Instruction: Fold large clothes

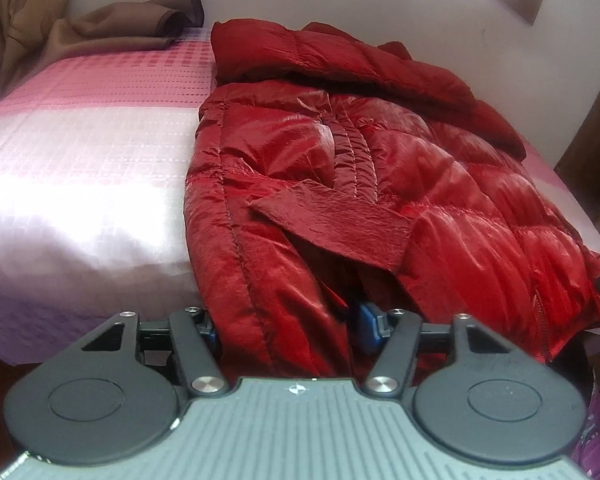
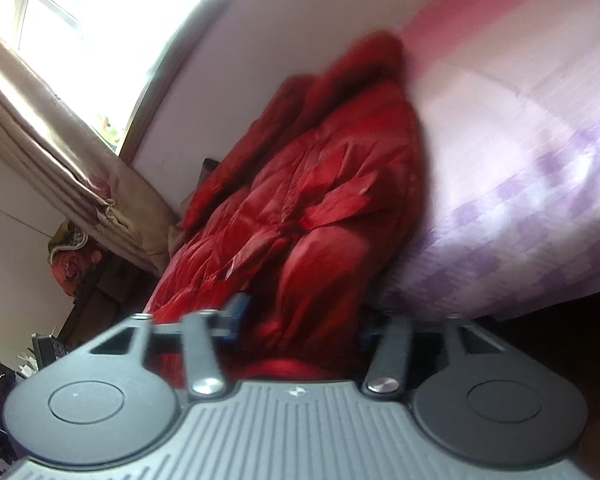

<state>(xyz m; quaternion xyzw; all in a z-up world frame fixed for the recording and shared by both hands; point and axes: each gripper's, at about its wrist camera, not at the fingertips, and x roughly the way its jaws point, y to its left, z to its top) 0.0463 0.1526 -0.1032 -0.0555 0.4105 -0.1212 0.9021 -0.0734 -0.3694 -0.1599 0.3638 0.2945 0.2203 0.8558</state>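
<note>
On the pink bed [image 1: 80, 152] the red jacket [image 1: 360, 168] lies spread, its hem hanging over the near edge. You have the hem bunched between both sets of fingers: your left gripper [image 1: 288, 324] and right gripper [image 2: 296, 332] each look clamped on that fabric, though padding hides the pads. You are at the gripping step. Next, I judge, lift both corners evenly and carry them toward the collar.
</note>
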